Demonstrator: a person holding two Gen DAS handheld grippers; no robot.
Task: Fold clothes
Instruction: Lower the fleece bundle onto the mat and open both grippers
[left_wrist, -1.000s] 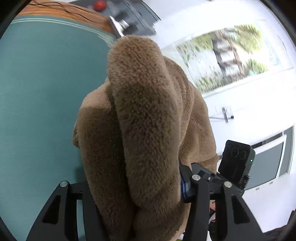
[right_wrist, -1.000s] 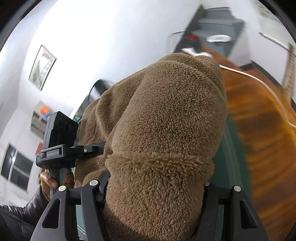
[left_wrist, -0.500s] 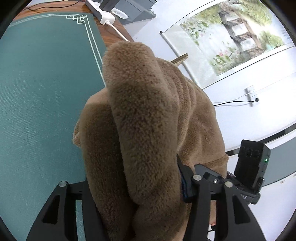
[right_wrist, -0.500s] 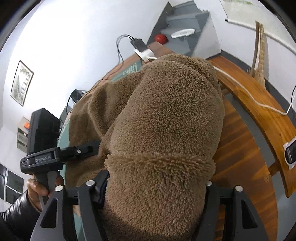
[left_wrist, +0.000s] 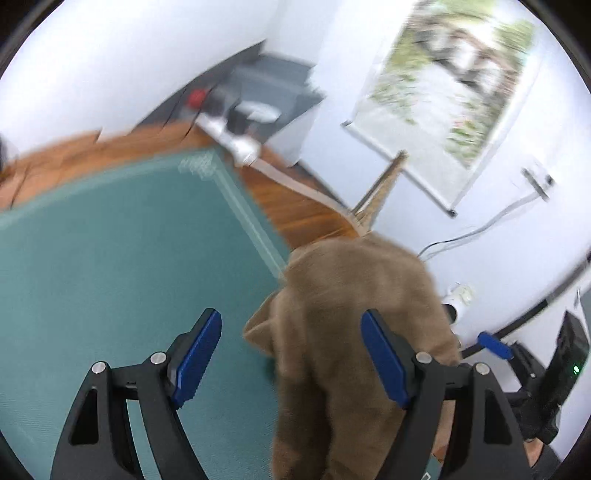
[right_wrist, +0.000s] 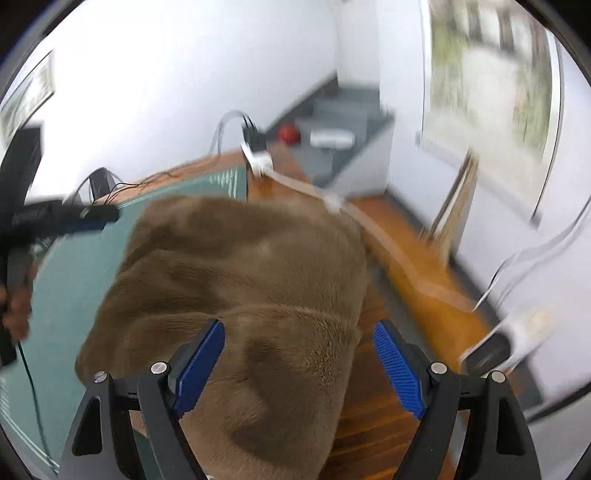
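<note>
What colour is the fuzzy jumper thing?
The fleece garment is plain brown, no pattern. It shows best in the right wrist view.

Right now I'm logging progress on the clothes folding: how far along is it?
Done: nothing clearly folded. The brown fleece lies bunched at the green mat's edge, spilling onto the wooden table. In hand: nothing; the left gripper and right gripper are both open above it. Left: spreading it flat and making the folds.
</note>
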